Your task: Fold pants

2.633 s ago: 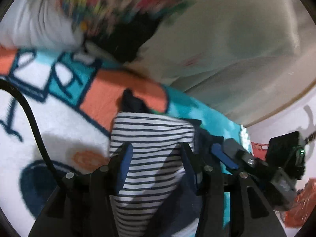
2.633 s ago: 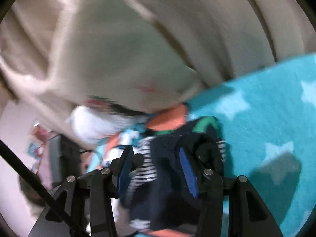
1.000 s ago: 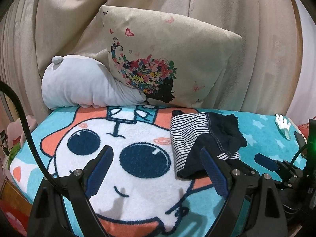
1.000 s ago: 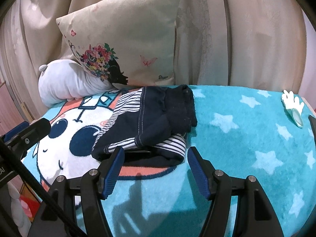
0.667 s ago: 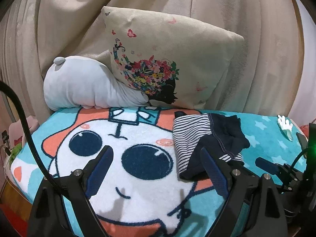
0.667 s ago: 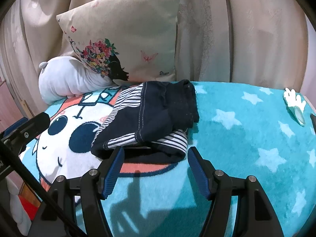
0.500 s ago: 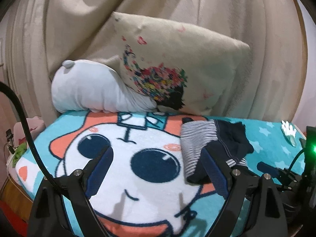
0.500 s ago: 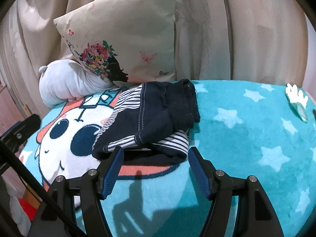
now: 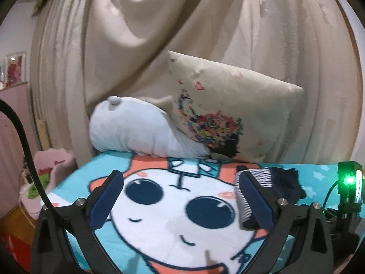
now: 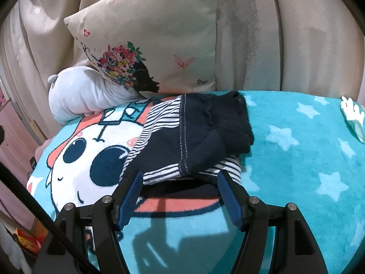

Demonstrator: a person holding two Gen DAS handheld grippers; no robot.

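The pants (image 10: 194,137) are dark navy with a navy-and-white striped lining. They lie folded in a compact bundle on the teal cartoon blanket (image 10: 296,159). In the left wrist view the pants (image 9: 273,182) sit at the right, partly behind the right finger. My right gripper (image 10: 180,189) is open and empty, just in front of the bundle's near edge and not touching it. My left gripper (image 9: 180,196) is open and empty, held back over the white cartoon face, to the left of the pants.
A cream flowered pillow (image 10: 155,45) and a white plush cushion (image 10: 84,93) lean against beige curtains (image 9: 159,45) at the back. A white hand-shaped item (image 10: 352,116) lies at the blanket's right edge. The other gripper's green-lit camera (image 9: 349,182) shows at the right. Pink furniture (image 9: 13,118) stands left.
Both grippers let go of the pants and drew back from the bundle, jaws now open. Over the last second the left gripper's view tilted upward; the pants stayed still.
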